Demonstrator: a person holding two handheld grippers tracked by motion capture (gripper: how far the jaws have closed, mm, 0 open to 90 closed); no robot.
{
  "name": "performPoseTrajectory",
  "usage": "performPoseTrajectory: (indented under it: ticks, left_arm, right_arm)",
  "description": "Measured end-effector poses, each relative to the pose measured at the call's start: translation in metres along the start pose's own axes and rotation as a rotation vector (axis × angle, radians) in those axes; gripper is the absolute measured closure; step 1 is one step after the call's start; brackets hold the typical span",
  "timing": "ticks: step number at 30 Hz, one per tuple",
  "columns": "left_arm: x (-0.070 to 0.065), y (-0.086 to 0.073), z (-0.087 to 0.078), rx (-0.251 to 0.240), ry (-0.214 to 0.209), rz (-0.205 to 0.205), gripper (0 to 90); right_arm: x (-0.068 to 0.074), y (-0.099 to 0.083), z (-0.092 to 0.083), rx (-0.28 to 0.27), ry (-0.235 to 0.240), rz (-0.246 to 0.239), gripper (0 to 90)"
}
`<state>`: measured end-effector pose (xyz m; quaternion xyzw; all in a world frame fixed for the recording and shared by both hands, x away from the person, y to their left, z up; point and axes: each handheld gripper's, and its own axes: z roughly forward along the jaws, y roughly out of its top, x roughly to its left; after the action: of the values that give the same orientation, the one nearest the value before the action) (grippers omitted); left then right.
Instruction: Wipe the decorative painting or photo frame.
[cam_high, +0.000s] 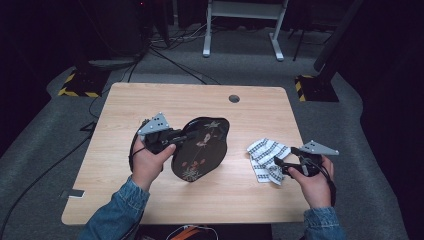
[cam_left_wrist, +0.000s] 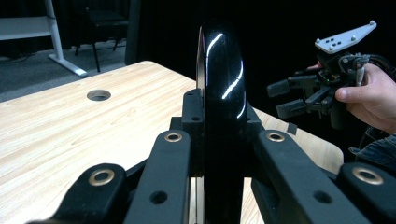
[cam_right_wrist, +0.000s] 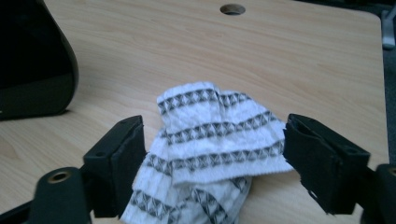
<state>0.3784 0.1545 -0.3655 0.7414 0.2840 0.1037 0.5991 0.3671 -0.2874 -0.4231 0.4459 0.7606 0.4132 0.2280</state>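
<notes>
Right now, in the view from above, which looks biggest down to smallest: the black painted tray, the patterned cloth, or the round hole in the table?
1. black painted tray, clearly largest.
2. patterned cloth, crumpled.
3. round hole, smallest by far.

A glossy black tray (cam_high: 201, 148) with flower motifs stood tilted on its edge; a white patterned cloth (cam_high: 266, 159) lay crumpled nearby.
</notes>
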Motion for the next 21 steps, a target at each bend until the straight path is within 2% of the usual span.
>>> performPoseTrajectory:
  ticks: [2,4,6,8,12,14,17,21]
  left_arm:
    - [0.0,0.0,0.0,0.0,0.0,-0.001,80.3]
    - [0.001,0.0,0.0,0.001,-0.002,-0.001,80.4]
    - [0.001,0.0,0.0,0.001,-0.002,-0.001,80.3]
    - [0.001,0.0,0.0,0.0,-0.004,-0.006,80.3]
    - [0.001,0.0,0.0,0.0,-0.004,-0.005,80.3]
    - [0.001,0.0,0.001,-0.002,-0.005,-0.005,80.3]
    - [0.001,0.0,0.001,-0.002,-0.006,-0.005,80.3]
    - [0.001,0.0,0.001,-0.004,-0.009,-0.011,80.3]
  right_arm:
    - [0.002,0.003,0.002,-0.003,0.005,-0.002,22.0]
    - [0.009,0.011,0.01,0.009,0.02,-0.033,29.3]
    - [0.012,0.015,0.016,0.024,0.024,-0.034,33.5]
    - [0.014,0.019,0.026,0.075,0.036,-0.05,42.1]
    - [0.012,0.023,0.045,0.148,0.026,-0.069,44.9]
    - [0.012,0.023,0.045,0.148,0.026,-0.069,44.9]
    - [0.011,0.025,0.066,0.21,0.023,-0.081,44.9]
    - [0.011,0.025,0.086,0.246,0.007,-0.116,43.4]
